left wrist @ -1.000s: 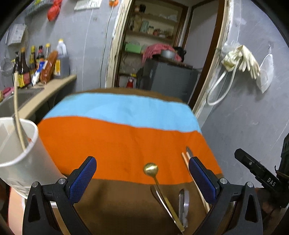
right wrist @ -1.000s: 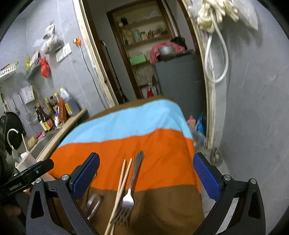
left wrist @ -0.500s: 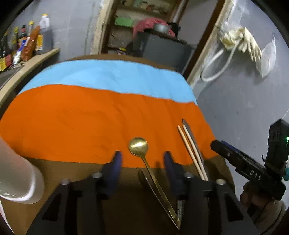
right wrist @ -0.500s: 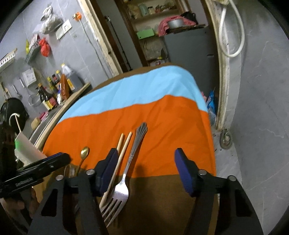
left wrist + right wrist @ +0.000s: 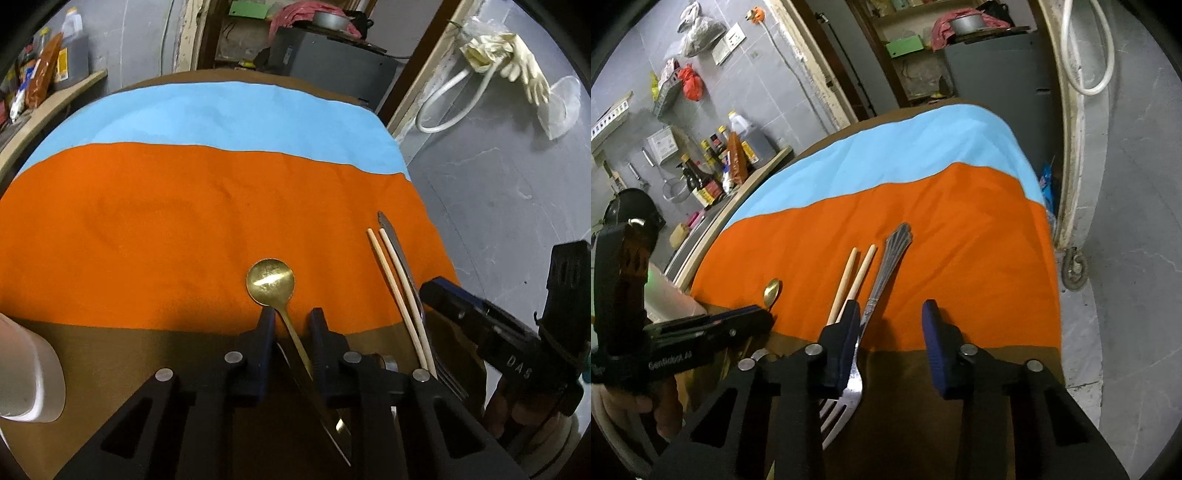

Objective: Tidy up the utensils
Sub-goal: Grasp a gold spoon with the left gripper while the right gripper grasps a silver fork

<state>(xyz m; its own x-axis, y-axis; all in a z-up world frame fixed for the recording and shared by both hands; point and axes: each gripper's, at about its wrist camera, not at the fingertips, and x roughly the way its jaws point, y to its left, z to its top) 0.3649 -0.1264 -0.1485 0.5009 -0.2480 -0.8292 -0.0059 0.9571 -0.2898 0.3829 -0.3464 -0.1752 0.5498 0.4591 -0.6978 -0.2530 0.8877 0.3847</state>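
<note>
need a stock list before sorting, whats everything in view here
gold spoon: one, brass-gold, on the cloth, handle between the left gripper's jaws
chopsticks: two, pale wood, side by side, left of the fork
fork: one, silver, on the cloth, handle just inside the right gripper's left finger
cloth: one, blue, orange and brown bands, covering the table
white cup: one, at the table's left edge
bottles: several, dark, on the counter at left
rubber gloves: pale, hanging on the wall
left gripper: black with blue pads, jaws just closing around the spoon handle, a gap on each side
right gripper: same build, jaws just closing, not clamped
</note>
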